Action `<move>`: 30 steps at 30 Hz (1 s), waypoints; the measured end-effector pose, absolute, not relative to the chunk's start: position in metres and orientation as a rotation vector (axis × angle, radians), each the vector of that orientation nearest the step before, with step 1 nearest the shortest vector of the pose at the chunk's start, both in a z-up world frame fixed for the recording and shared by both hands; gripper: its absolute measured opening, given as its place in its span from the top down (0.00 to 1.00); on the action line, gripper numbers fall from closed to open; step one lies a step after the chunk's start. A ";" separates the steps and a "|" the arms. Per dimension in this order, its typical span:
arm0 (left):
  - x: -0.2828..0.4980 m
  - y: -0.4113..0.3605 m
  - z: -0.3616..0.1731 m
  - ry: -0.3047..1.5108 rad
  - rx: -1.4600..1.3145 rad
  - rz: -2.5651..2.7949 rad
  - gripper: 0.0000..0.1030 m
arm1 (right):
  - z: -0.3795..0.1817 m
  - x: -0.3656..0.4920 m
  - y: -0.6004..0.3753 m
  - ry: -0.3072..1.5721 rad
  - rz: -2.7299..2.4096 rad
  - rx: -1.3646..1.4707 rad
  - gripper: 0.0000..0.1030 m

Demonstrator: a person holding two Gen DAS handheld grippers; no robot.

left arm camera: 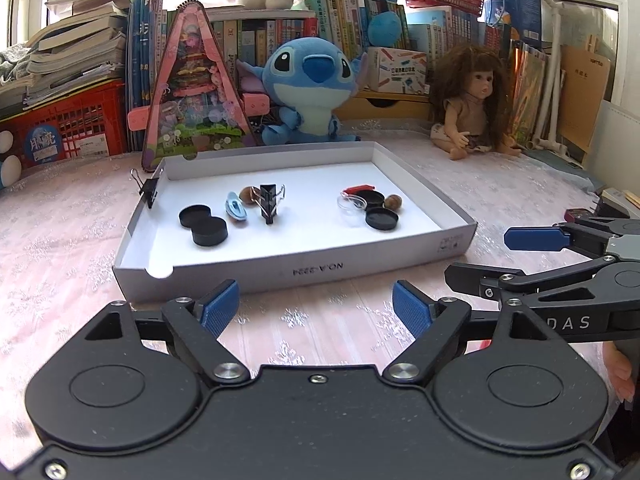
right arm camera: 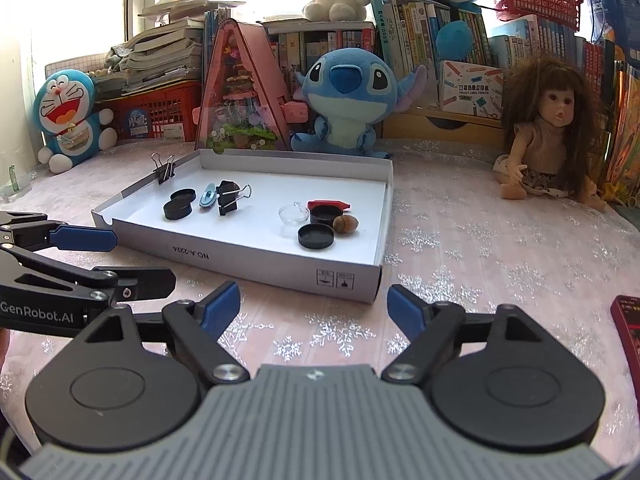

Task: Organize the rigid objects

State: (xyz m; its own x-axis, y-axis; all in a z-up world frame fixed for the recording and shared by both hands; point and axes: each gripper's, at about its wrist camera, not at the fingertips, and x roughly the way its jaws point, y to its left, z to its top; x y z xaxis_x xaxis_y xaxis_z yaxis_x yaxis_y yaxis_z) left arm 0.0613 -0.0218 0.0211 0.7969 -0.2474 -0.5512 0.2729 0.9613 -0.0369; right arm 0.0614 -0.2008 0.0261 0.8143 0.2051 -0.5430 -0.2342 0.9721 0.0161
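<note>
Here, ahead of the left gripper (left arm camera: 316, 304), whose jaws stand wide apart and hold nothing, lies the white box lid (left arm camera: 304, 268) on the tablecloth (left arm camera: 60, 240). Going from left to right inside it: a small binder clip (left arm camera: 150, 192) sits on the left wall, then two black round caps (left arm camera: 203, 224) touching each other, a light blue clip (left arm camera: 236, 207), a walnut (left arm camera: 249, 195) and a large binder clip (left arm camera: 270, 200) close together. Further right, well apart, are a clear dish (left arm camera: 352, 203), a red piece (left arm camera: 360, 190), two black lids (left arm camera: 381, 218) and another nut (left arm camera: 393, 202). The right gripper (right arm camera: 314, 304) hovers before the near wall of the lid, its jaws also wide and empty.
</note>
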 end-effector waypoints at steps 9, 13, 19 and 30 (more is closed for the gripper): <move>0.046 -0.022 0.014 0.586 0.030 -0.315 0.20 | 0.021 0.044 -0.207 0.559 0.226 -0.107 0.12; 0.039 -0.024 0.010 0.590 0.027 -0.339 0.19 | 0.020 0.033 -0.212 0.551 0.238 -0.128 0.11; 0.032 -0.028 0.006 0.604 0.016 -0.367 0.19 | 0.017 0.020 -0.216 0.549 0.269 -0.146 0.09; 0.029 -0.042 0.004 0.635 0.017 -0.453 0.41 | 0.006 0.013 -0.213 0.558 0.313 -0.183 0.09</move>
State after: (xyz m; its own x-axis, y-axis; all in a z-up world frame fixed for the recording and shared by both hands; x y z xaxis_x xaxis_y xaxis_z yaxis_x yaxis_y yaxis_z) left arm 0.0295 -0.0423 0.0037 0.7111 -0.4031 -0.5760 0.4136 0.9024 -0.1209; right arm 0.0126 -0.2132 0.0059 0.8028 0.2409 -0.5455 -0.3391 0.9369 -0.0853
